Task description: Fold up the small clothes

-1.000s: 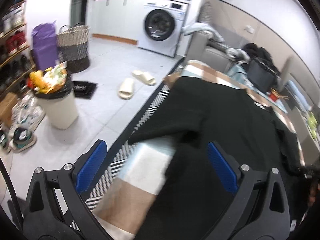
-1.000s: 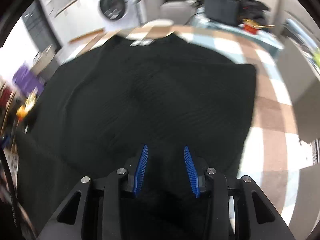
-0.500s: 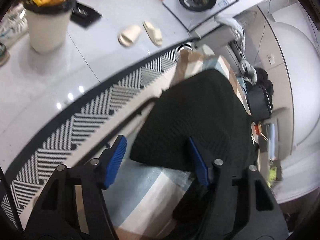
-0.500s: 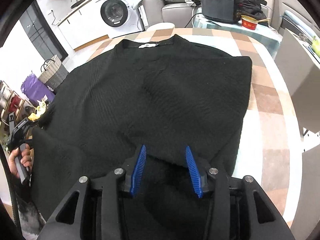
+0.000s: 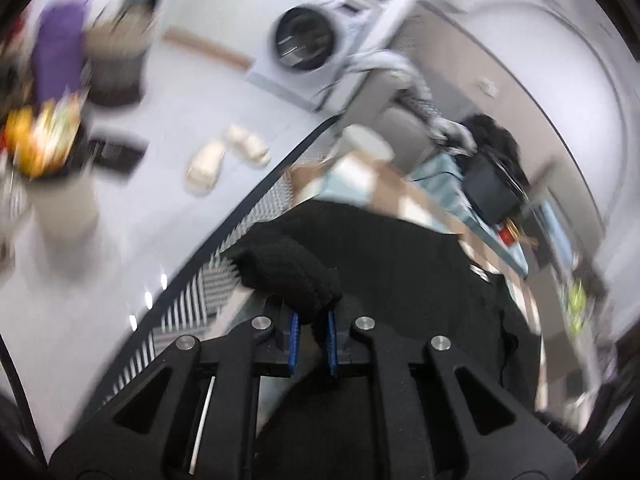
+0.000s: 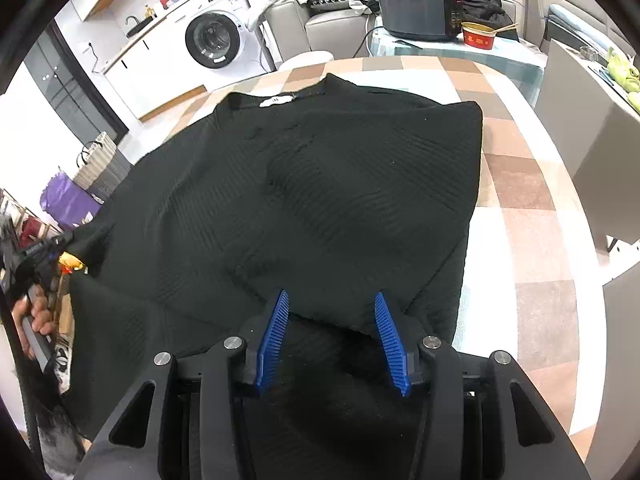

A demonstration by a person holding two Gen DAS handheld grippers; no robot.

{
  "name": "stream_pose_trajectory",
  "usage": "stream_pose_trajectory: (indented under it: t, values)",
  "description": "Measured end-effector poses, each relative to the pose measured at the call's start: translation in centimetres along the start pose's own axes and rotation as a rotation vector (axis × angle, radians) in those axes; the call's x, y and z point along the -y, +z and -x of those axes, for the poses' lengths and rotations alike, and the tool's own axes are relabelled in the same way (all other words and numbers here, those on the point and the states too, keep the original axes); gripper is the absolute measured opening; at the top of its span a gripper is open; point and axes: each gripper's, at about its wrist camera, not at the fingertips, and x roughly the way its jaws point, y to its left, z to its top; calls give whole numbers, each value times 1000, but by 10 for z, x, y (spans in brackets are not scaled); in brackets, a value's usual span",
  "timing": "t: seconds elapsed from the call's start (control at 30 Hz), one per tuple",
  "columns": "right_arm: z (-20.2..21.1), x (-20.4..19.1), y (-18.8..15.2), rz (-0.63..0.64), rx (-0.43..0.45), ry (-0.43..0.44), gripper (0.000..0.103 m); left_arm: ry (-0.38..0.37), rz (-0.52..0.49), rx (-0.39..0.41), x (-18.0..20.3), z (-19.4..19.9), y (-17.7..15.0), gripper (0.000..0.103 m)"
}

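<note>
Checked cloth covers the tabletop [image 6: 520, 176], and my black sweater [image 6: 320, 184] lies spread across most of it, collar toward the far edge near the washing machine [image 6: 210, 40], its left side hanging past the tabletop's left edge. My left tool [image 5: 311, 338] has just closed, and its blue pads now pinch a thick roll of the sweater's edge, lifted clear of the cloth. My right tool [image 6: 332, 336] has its jaws partly apart, opening a little more just now, with the sweater's near hem lying between them; I see no pad pressing on it. As I judge it, the risk is on the left: the bite looks bunched, so the fold could drag crooked, or the heavy knit could slide off the left edge since the right side isn't pinned. Only the right view shows the whole sweater and my left hand [image 6: 34, 316] on its handle. Only the blurred left view shows the pinch itself, plus the slippers [image 5: 224, 156] on the floor.
</note>
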Motion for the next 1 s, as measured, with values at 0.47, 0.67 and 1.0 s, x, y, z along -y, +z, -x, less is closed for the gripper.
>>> stream_pose_trajectory:
  t: [0.47, 0.67, 1.0]
  values:
    - [15, 13, -13, -37, 46, 9, 54, -227, -361, -227, 174, -12, -41, 66]
    - [9, 11, -10, -33, 41, 25, 55, -106, -280, -199, 94, -20, -39, 67]
    - [11, 13, -14, -58, 35, 21, 55, 72, -27, -218, 22, -103, -9, 66]
